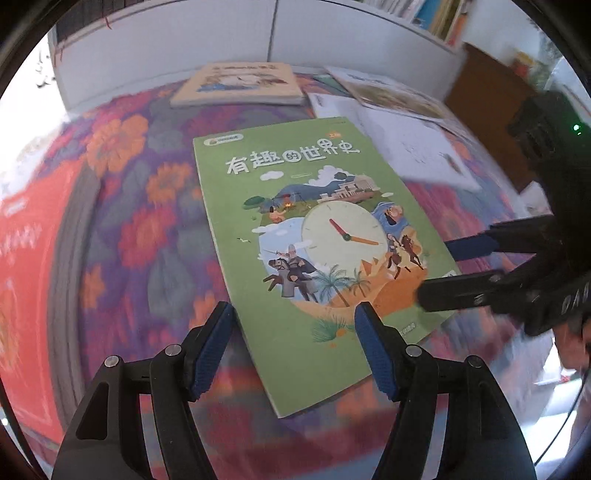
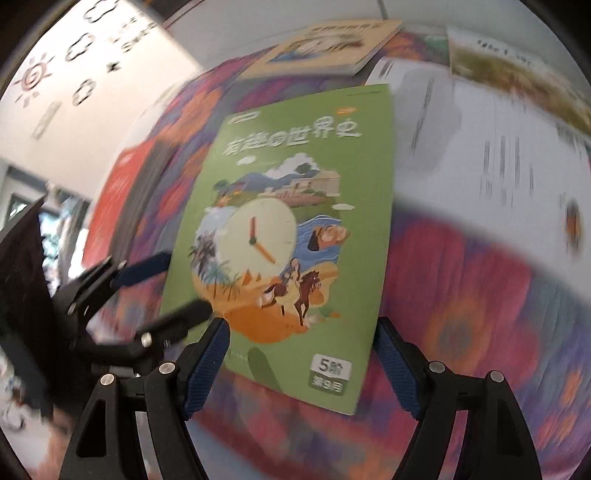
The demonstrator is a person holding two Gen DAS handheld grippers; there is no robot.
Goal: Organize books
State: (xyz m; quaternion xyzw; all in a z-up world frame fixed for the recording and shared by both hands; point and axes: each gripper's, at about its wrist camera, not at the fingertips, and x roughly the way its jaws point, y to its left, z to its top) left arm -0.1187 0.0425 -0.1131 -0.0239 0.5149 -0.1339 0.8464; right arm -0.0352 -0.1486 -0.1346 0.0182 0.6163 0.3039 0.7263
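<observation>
A floral cloth (image 1: 140, 206) in purple, orange and pink covers the surface I'm working over, with a white wall panel (image 1: 177, 40) behind it and a shelf of books (image 1: 439, 18) up in the far corner. The green book (image 1: 295, 236) with the clock on its cover lies flat on the cloth, cover up, in the middle of both views. A tan picture book (image 1: 240, 83) sits further back, a spread of white open pages (image 1: 402, 136) lies to its right, and a red book (image 1: 33, 266) lies off to the left. My left gripper (image 1: 295, 347) hangs over the green book's near edge with its fingers apart and nothing between them; my right gripper (image 2: 301, 363) is likewise spread wide and empty above the near corner by the label. In the left view the right gripper comes in from the side, one finger over the cover's lower right corner; I can't tell whether it touches. As I read it, the step is to pick this book up, and a flat thin book on soft cloth is awkward: I'd get one finger under an edge, pinch near the spine side so the pages don't fan, and steady with the other hand. The views are blurred, so I'd slow down before closing.
</observation>
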